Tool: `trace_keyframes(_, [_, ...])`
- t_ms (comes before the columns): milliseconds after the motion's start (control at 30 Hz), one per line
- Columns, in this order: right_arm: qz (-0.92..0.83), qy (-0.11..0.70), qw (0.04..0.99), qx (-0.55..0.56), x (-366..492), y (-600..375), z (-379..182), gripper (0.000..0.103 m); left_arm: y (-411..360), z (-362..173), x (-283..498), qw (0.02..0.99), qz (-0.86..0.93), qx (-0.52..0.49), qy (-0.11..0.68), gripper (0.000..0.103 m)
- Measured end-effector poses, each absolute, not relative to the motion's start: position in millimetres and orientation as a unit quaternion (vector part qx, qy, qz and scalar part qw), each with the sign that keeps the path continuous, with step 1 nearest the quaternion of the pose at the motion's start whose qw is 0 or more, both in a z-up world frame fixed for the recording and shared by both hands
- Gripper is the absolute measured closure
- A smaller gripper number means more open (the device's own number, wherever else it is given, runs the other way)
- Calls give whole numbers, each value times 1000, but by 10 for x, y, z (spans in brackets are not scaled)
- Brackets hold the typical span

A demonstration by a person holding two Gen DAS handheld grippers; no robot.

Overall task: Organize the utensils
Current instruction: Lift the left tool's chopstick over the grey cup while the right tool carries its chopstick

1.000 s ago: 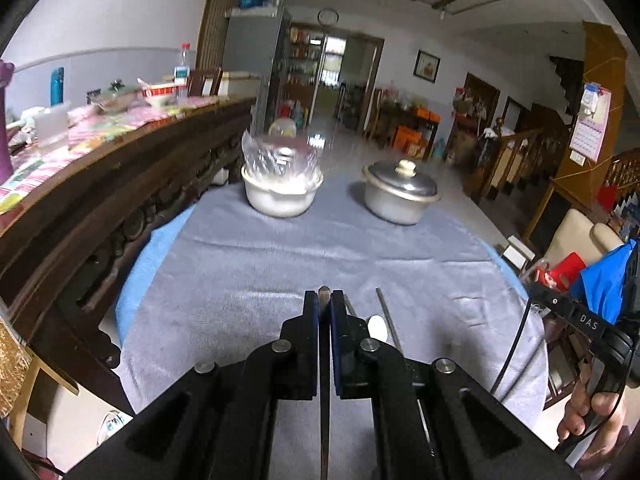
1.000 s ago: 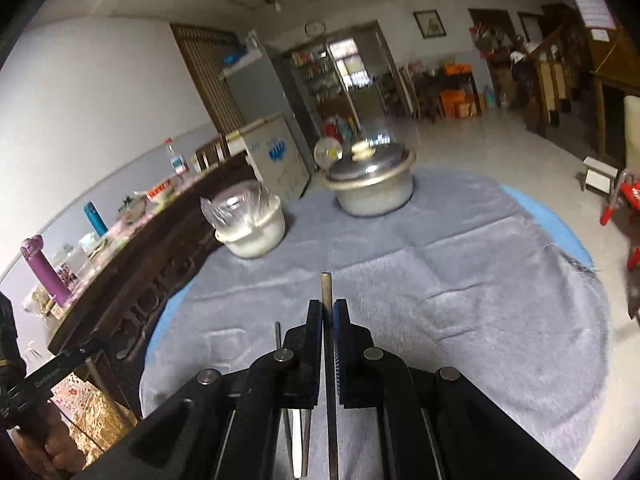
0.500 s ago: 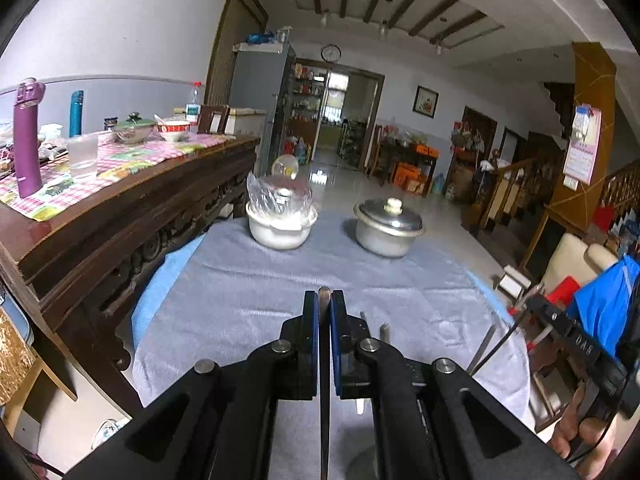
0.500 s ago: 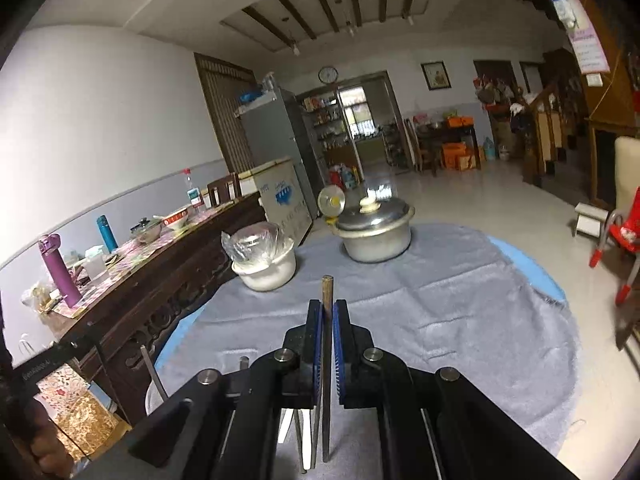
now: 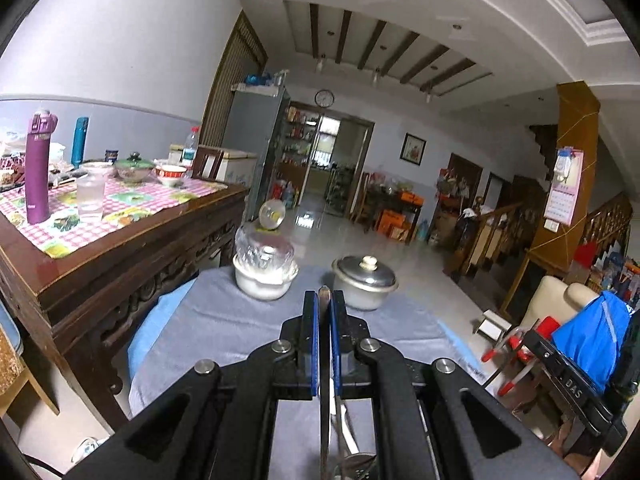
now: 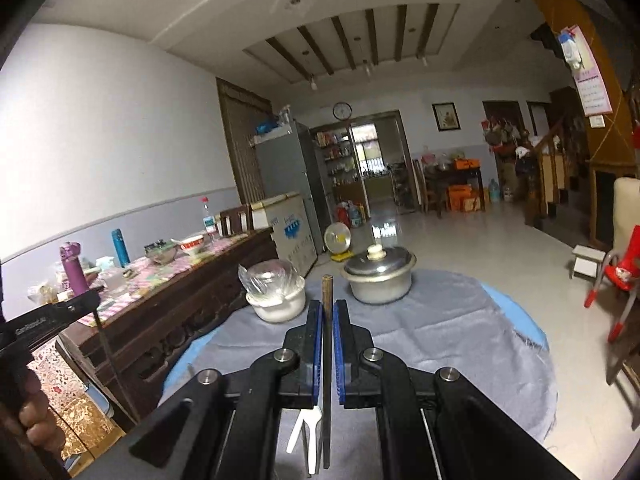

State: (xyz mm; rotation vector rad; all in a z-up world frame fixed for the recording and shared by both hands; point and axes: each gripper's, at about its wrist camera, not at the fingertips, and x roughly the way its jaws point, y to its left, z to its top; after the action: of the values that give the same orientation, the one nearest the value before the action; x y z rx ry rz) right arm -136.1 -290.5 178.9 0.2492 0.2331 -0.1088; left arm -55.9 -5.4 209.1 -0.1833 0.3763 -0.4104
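In the left wrist view, the left gripper [image 5: 324, 300] is seen with its 2 blue-padded fingers [image 5: 313, 344] pressed together on a thin metal utensil handle [image 5: 324, 360], which runs straight down the middle of the frame from its tip at the fingertips toward 6 o'clock. Which kind of utensil it is cannot be told. Below the gripper, toward 6 o'clock, more metal cutlery [image 5: 348, 440] is glimpsed between the black linkages, partly hidden.

In the right wrist view, the right gripper [image 6: 329, 308] is likewise closed, its blue pads [image 6: 318, 344] clamped on a slim brown chopstick-like stick [image 6: 327, 292] whose squared end projects past the fingertips toward 12 o'clock. Beneath it, at 6 o'clock, a white plastic fork [image 6: 304, 428] is seen beside the stick's lower length.

Both grippers are held above a round table covered by a grey cloth [image 6: 460, 344]. At the cloth's far side a white bowl wrapped in clear plastic [image 6: 276, 298] is placed at 11 o'clock, and a lidded aluminium pot [image 6: 378, 278] at 1 o'clock, the 2 standing apart. A dark wooden sideboard [image 5: 120, 264] with a checked cloth, a purple bottle [image 5: 38, 168] and a glass [image 5: 91, 196] is seen at 9 o'clock in the left view.
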Motion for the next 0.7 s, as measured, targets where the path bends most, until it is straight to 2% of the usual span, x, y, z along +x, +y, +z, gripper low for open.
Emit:
trace_keyframes(367, [-19,74,990,120,-1679,-2729,2095,97,-251,2199,-623,958,-214,-106,158,97])
trace_keyframes(700, [18,93,988,123,-1632,-2575,1995,97,-287,2070,-601,960,-199,-110,163,97])
